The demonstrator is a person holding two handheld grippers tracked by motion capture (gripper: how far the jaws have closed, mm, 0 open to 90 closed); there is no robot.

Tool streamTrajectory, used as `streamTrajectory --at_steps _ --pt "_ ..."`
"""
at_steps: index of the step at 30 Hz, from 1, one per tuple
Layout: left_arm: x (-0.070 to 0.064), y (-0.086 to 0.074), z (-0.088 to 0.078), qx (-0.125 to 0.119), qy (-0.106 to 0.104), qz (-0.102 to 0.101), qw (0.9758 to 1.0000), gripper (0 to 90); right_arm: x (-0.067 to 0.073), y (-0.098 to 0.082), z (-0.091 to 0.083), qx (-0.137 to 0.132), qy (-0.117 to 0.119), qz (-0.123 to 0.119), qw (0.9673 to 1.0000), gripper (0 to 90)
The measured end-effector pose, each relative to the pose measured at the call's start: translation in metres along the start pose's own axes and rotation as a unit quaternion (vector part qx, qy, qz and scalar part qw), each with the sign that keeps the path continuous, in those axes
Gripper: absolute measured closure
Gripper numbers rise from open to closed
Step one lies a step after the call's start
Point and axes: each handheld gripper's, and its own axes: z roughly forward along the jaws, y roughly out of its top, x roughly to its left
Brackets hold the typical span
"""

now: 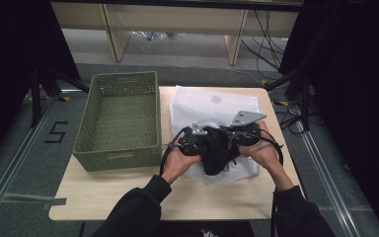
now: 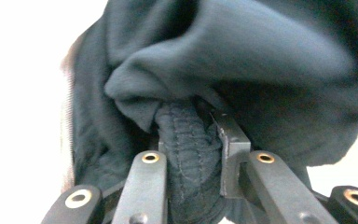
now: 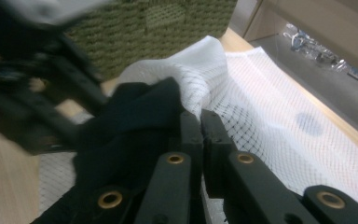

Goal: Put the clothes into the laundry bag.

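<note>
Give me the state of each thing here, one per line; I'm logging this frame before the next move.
left gripper: shut on a ribbed fold of the dark garment.
right gripper: shut on the edge of the white mesh bag.
dark garment: bunched, hanging between both grippers above the bag.
white mesh bag: lying on the table, one edge lifted.
green basket: upright, empty.
table: bears basket and bag.

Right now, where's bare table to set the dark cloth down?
Free: the wood strip along the table's near edge, between the forearms, and the corner in front of the green basket. Crowded: the right half, under the white mesh bag, where both grippers hold the dark cloth.
</note>
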Motion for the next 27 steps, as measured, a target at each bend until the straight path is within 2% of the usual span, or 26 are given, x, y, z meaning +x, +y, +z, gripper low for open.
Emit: streamTrajectory --at_steps 2,3,4,5,6,9,11,13,15,16,17,18,19,20,21,22,23,24,25,26,27 --pt "0.006 -0.008 0.017 0.028 0.006 0.008 0.9996 74.2 0.001 0.0 -0.001 0.001 0.0 0.004 1.0 90.0" --pt "0.01 -0.012 0.022 0.033 -0.003 -0.007 0.9994 72.9 0.001 -0.001 0.0 0.002 0.004 0.004 1.0 89.9" --pt "0.012 -0.017 0.024 0.025 -0.006 -0.028 0.9993 70.9 0.002 -0.002 0.001 0.005 0.002 0.007 1.0 89.9" --pt "0.013 -0.021 0.022 0.02 -0.014 -0.039 0.9989 67.7 0.002 -0.004 0.002 0.008 0.003 0.007 0.9999 89.9" --pt "0.012 -0.024 0.018 0.026 -0.02 -0.038 0.9987 62.8 0.002 -0.006 0.003 0.01 0.005 0.007 0.9999 89.9" --pt "0.007 -0.028 0.003 0.032 -0.02 -0.021 0.999 45.5 -0.001 -0.01 0.004 0.014 0.007 0.024 0.9996 89.9" --pt "-0.001 -0.028 -0.009 0.026 -0.021 -0.016 0.9993 35.0 -0.002 -0.011 0.003 0.013 0.005 0.024 0.9996 89.9" --pt "-0.011 -0.03 -0.018 0.021 -0.023 0.002 0.9995 28.0 -0.003 -0.01 0.003 0.011 0.001 0.022 0.9997 89.9" --pt "-0.02 -0.035 -0.016 0.036 -0.023 0.028 0.9987 22.4 -0.002 -0.01 0.003 0.014 0.006 0.026 0.9995 89.8" --pt "-0.022 -0.037 -0.01 0.056 -0.024 0.042 0.9973 19.6 -0.002 -0.009 0.004 0.008 0.003 0.017 0.9998 89.8" --pt "-0.023 -0.038 -0.003 0.068 -0.016 0.043 0.9967 19.3 -0.001 -0.008 0.004 0.013 0.007 0.025 0.9996 89.8" --pt "-0.025 -0.039 0.006 0.06 -0.005 0.038 0.9974 19.2 0.0 -0.008 0.005 0.011 0.005 0.019 0.9997 89.8" --pt "-0.025 -0.038 0.012 0.071 -0.009 0.039 0.9966 19.2 0.001 -0.007 0.005 0.014 0.005 0.015 0.9998 89.8" --pt "-0.029 -0.038 0.02 0.064 0.001 0.029 0.9976 20.1 0.002 -0.007 0.005 0.013 0.004 0.011 0.9998 89.8" --pt "-0.028 -0.036 0.022 0.089 0.007 0.063 0.994 24.4 0.003 -0.007 0.005 0.016 0.012 0.014 0.9997 89.8" --pt "-0.03 -0.036 0.026 0.088 0.021 0.081 0.9926 34.8 0.002 -0.007 0.005 0.012 0.006 0.014 0.9998 89.8" --pt "-0.03 -0.032 0.026 0.086 0.035 0.09 0.9916 48.0 0.001 -0.007 0.006 0.011 0.008 0.019 0.9997 89.8" --pt "-0.03 -0.028 0.027 0.085 0.029 0.089 0.992 60.7 0.0 -0.008 0.005 0.008 0.011 0.021 0.9997 89.8" --pt "-0.029 -0.026 0.027 0.085 0.023 0.084 0.9925 67.1 -0.001 -0.008 0.005 0.009 0.019 0.027 0.9994 89.8" --pt "-0.028 -0.023 0.026 0.082 0.022 0.084 0.9928 69.5 -0.001 -0.009 0.004 0.011 0.016 0.034 0.9992 89.8" --pt "-0.028 -0.021 0.025 0.061 0.02 0.062 0.996 71.2 -0.002 -0.009 0.003 0.01 0.016 0.035 0.9992 89.8"
